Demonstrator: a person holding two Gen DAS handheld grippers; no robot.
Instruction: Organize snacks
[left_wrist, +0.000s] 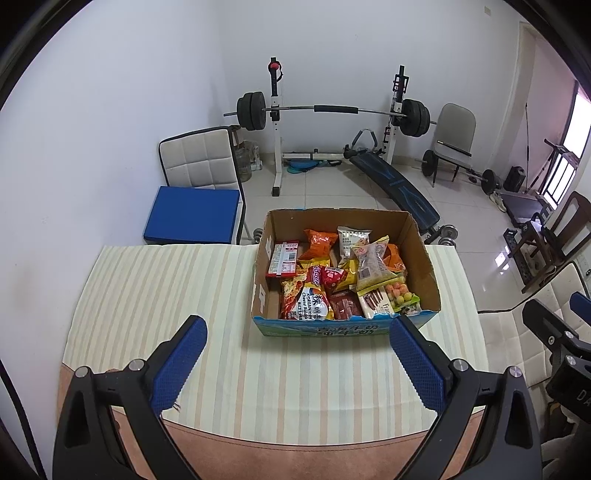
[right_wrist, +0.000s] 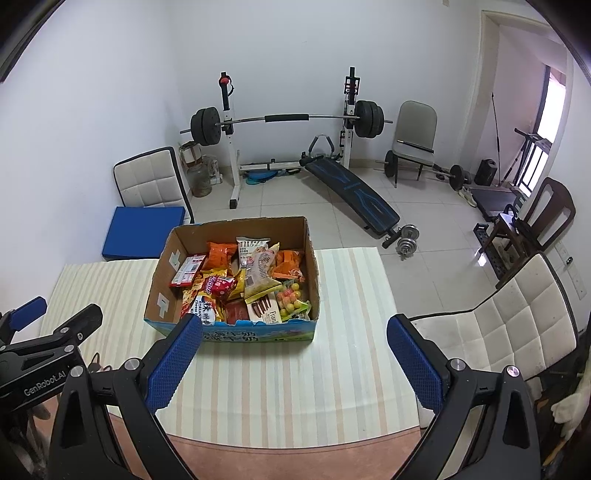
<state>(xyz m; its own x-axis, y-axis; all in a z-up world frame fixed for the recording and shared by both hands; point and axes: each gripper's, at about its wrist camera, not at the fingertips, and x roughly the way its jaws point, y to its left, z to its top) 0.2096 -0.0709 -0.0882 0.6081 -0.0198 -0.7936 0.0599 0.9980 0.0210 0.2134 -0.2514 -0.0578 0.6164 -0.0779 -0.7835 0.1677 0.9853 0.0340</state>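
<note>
An open cardboard box (left_wrist: 424, 258) with a blue printed front stands on the striped tablecloth (left_wrist: 166, 295) toward the far edge; it also shows in the right wrist view (right_wrist: 314, 266). It holds several snack packets (left_wrist: 343, 280), among them an orange bag (left_wrist: 317, 242), a red packet (right_wrist: 186, 269) and a biscuit-stick box (right_wrist: 264, 308). My left gripper (left_wrist: 299, 334) is open and empty, just short of the box's front. My right gripper (right_wrist: 295, 332) is open and empty, at the box's front right. Each gripper shows at the edge of the other's view.
A chair with a blue cushion (left_wrist: 192, 216) stands beyond the table's far left. A white padded chair (right_wrist: 509, 325) stands at the table's right. A barbell rack (left_wrist: 328, 110), a sit-up bench (right_wrist: 354, 194) and dumbbells (right_wrist: 408, 240) are on the tiled floor behind.
</note>
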